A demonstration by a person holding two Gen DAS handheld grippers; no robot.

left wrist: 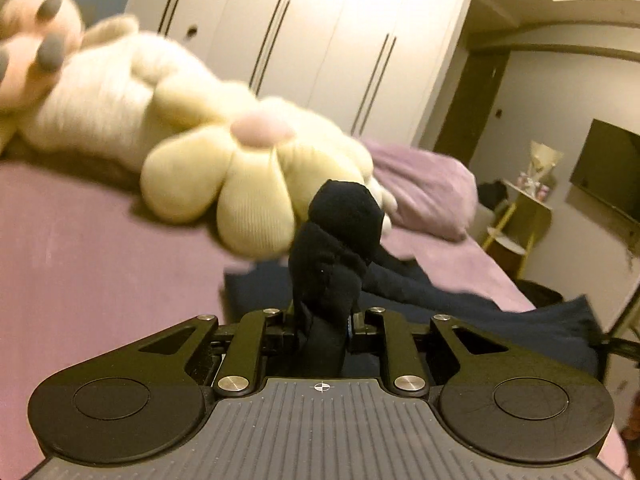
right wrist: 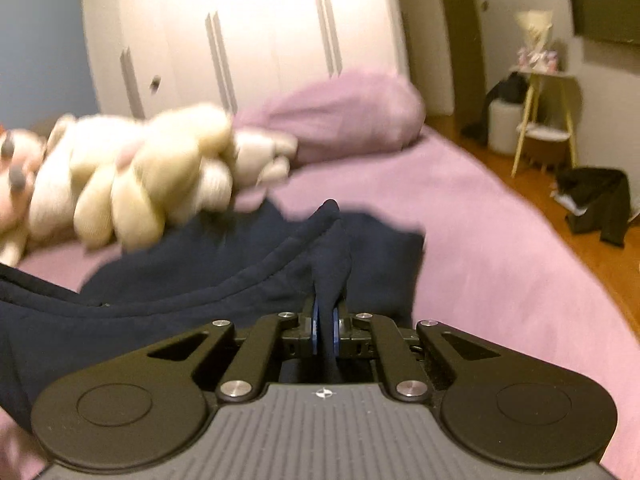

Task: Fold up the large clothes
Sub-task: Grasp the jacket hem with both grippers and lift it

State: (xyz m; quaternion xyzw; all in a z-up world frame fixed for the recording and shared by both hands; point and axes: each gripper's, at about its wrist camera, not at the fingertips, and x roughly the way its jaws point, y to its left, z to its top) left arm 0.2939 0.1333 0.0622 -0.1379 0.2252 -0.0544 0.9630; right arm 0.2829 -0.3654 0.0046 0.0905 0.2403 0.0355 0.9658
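Note:
A dark navy garment [right wrist: 192, 280] lies spread on the pink bedsheet [right wrist: 500, 264]. My right gripper [right wrist: 326, 320] is shut on a raised fold of it, the cloth pinched between the blue pads [right wrist: 316, 330]. In the left wrist view my left gripper [left wrist: 324, 316] is shut on a thick bunch of the same navy garment [left wrist: 332, 248], which sticks up between the jaws. More of the garment [left wrist: 500, 312] trails to the right on the bed.
A large cream plush toy [left wrist: 168, 120] lies on the bed just beyond the garment and also shows in the right wrist view [right wrist: 152, 176]. A pink pillow [right wrist: 344, 112] is behind it. White wardrobes [left wrist: 320, 32] stand behind the bed. A side table [right wrist: 544, 116] and dark clothing on the floor [right wrist: 596, 204] are at right.

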